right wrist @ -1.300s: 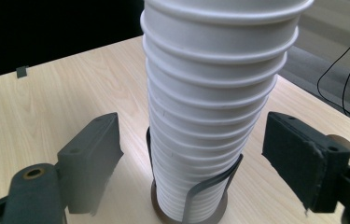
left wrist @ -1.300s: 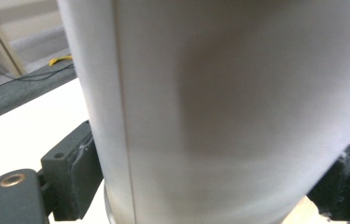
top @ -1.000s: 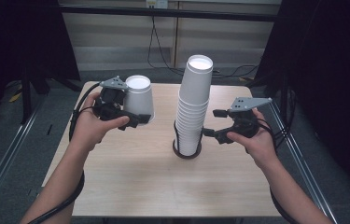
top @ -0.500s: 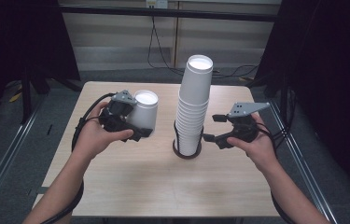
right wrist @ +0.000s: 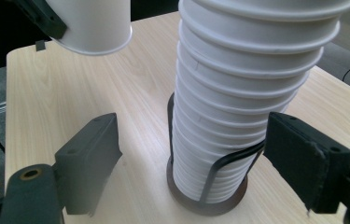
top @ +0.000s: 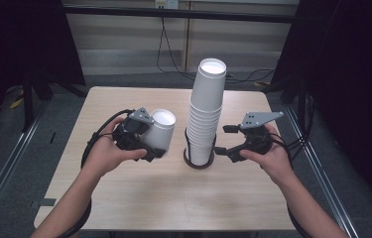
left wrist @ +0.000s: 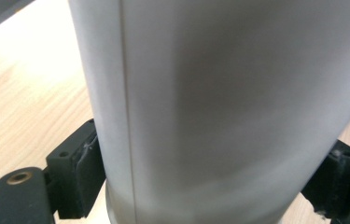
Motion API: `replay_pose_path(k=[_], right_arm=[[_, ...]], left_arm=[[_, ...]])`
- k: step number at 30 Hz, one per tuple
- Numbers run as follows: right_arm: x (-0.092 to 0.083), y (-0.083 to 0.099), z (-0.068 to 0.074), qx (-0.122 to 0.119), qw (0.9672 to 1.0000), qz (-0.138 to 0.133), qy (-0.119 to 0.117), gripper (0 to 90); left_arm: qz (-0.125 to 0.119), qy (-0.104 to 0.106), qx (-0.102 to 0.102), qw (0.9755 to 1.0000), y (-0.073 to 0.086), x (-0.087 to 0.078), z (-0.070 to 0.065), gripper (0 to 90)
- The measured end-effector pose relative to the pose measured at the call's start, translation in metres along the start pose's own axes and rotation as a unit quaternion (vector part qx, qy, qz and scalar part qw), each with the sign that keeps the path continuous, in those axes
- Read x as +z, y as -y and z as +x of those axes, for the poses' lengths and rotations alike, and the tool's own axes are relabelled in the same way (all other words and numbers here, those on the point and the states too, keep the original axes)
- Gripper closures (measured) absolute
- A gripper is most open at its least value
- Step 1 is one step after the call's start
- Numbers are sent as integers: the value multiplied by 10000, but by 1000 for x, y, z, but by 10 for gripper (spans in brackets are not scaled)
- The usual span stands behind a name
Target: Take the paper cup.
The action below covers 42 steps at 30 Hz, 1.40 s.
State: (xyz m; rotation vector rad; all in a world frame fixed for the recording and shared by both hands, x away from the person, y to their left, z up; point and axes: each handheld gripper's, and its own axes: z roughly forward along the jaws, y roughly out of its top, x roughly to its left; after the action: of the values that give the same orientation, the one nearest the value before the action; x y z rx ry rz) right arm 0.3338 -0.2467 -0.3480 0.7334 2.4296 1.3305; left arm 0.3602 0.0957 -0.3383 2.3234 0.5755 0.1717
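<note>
A white paper cup [top: 161, 130] is clamped in my left gripper [top: 154, 137], left of the stack and held above the table. In the left gripper view the cup wall [left wrist: 219, 93] sits between both pads [left wrist: 86, 172], which press on it; the jaws have just been closing on it. A tall stack of white cups [top: 207, 111] stands in a black wire holder [top: 197, 163] at mid-table. My right gripper [top: 224, 140] is open, its jaws either side of the stack's lower part [right wrist: 219, 154] without touching it. The held cup's rim [right wrist: 95, 44] faces down.
The light wooden table [top: 124, 198] has bare surface in front of and around the holder [right wrist: 210, 205]. Dark floor, metal rails and hanging cables surround the table. Both of the person's forearms come in from the near edge.
The left hand has carried the cup down and nearer the front, closer to the stack. The right gripper has stayed beside the stack.
</note>
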Motion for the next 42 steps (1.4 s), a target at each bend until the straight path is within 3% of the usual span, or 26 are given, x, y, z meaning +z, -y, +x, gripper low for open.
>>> replay_pose_path(k=[1, 6, 17, 20, 23, 26, 36, 42], right_arm=[[0, 0, 1, -9, 10000, 7, -17, 178], [4, 2, 3, -115, 9997, 93, -169, 178], [7, 5, 5, -169, 9988, 241, -391, 176], [7, 6, 7, -218, 9981, 290, -498, 176], [7, 7, 7, -194, 9977, 280, -594, 176], [7, 7, 7, -175, 9973, 258, -666, 176], [12, 6, 13, -446, 9952, 417, -762, 176], [15, 6, 16, -475, 9943, 430, -854, 176]], left_arm=[[201, 33, 135, 9997, 0, 2, -1, 148], [445, 22, 264, 9987, -1, 11, -9, 151], [771, 55, 509, 9957, -4, 21, -21, 154], [936, 86, 603, 9937, -6, 26, -25, 158], [970, 97, 631, 9932, -7, 28, -27, 158], [1114, 120, 783, 9906, -7, 33, -30, 159], [1243, 171, 846, 9885, -6, 39, -38, 159], [1338, 225, 904, 9866, -5, 46, -44, 160]])
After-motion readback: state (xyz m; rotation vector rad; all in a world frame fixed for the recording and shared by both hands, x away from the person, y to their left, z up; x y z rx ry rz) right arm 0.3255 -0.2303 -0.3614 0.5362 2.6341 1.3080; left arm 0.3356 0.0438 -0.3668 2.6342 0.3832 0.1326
